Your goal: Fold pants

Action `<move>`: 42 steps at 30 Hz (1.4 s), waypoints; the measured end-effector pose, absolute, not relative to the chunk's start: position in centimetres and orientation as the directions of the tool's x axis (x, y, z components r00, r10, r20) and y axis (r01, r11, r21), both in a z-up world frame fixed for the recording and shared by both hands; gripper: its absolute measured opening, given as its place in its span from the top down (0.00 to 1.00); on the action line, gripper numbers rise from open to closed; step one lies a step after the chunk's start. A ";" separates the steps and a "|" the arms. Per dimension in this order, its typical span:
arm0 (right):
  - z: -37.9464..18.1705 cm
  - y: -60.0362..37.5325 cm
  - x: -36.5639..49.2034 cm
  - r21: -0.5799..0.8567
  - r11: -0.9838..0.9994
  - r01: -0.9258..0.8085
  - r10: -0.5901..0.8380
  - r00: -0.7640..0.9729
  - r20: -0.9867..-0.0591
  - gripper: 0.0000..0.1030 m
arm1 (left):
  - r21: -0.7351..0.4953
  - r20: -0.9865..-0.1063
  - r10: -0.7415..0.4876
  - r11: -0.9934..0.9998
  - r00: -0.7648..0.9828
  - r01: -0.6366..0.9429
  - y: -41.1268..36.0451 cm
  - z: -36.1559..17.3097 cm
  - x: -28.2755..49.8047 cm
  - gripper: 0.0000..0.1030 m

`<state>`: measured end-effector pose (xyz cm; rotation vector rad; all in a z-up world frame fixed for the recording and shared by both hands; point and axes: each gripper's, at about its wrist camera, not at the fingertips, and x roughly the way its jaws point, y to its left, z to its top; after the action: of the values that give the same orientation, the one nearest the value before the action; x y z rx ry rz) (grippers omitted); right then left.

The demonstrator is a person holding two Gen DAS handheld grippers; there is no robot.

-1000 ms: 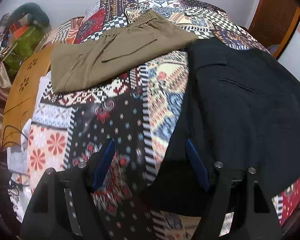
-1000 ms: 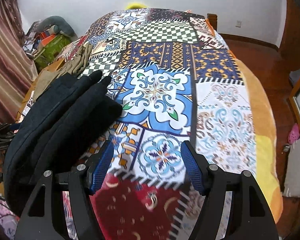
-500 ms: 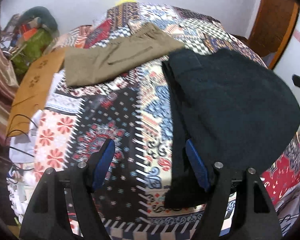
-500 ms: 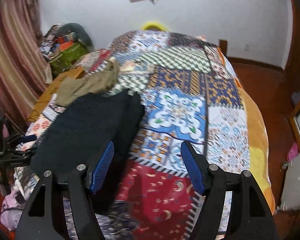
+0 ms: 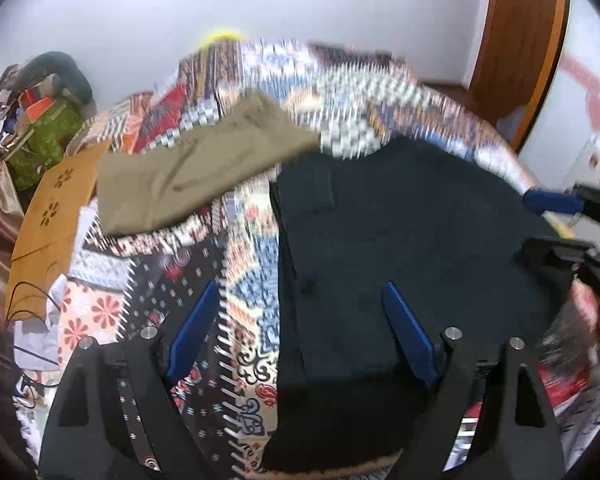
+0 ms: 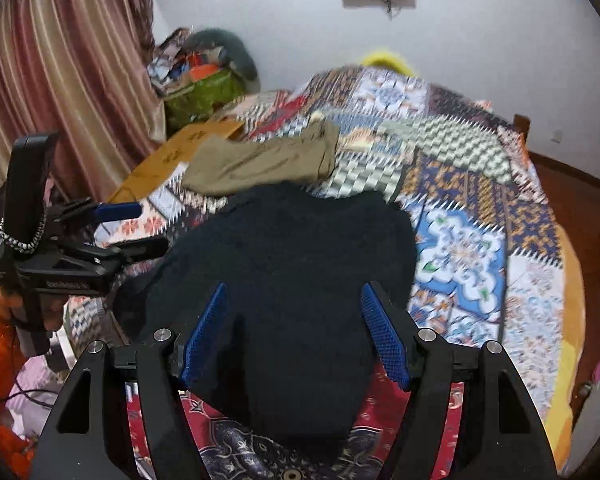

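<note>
Black pants (image 5: 400, 240) lie folded in a dark block on the patchwork bedspread (image 5: 244, 264); they also show in the right wrist view (image 6: 300, 264). Folded olive pants (image 5: 196, 168) lie behind them, also seen in the right wrist view (image 6: 268, 160). My left gripper (image 5: 300, 320) is open and empty, raised above the near left edge of the black pants. My right gripper (image 6: 294, 320) is open and empty, raised above their near end. Each gripper shows in the other's view: the right (image 5: 560, 216), the left (image 6: 120, 228).
A tan sheet with flower cut-outs (image 5: 56, 216) lies at the bed's left edge. A pile of bags and a green bundle (image 6: 204, 80) sits in the corner by the striped curtain (image 6: 60, 80). A wooden door (image 5: 524, 48) stands at right.
Both grippers have pulled back and risen away from the bed, staying open. The black pants now lie whole in both views. The right gripper has swung left to face them.
</note>
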<state>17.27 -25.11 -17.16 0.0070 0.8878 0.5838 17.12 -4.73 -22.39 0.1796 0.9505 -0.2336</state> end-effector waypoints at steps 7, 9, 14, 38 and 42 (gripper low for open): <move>-19.5 -26.6 17.0 0.239 0.865 -0.441 0.446 0.459 -0.768 0.36 | -0.089 -0.829 -0.195 0.971 0.524 0.221 -1.5 -23.8 16.8 0.13; -19.4 -28.1 16.8 0.253 0.878 -0.406 0.437 0.466 -0.769 0.36 | -0.087 -0.827 -0.195 0.971 0.528 0.223 -1.0 -23.7 16.4 0.13; -19.9 -31.4 16.4 0.317 0.890 -0.327 0.443 0.458 -0.771 0.35 | -0.001 -0.820 -0.117 0.979 0.560 0.203 -0.5 -23.0 15.5 0.13; -21.7 -28.4 24.0 0.285 0.886 -0.366 0.432 0.429 -0.793 0.35 | 0.011 -0.827 -0.141 0.964 0.545 0.267 -5.7 -24.0 24.4 0.14; -20.3 -28.9 23.9 0.287 0.894 -0.345 0.424 0.441 -0.791 0.35 | 0.007 -0.798 -0.150 0.966 0.584 0.259 -4.9 -22.5 23.7 0.14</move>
<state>23.86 -28.92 -20.34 0.0873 1.0065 0.4779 23.70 -4.88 -22.54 0.1273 0.9173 -0.2394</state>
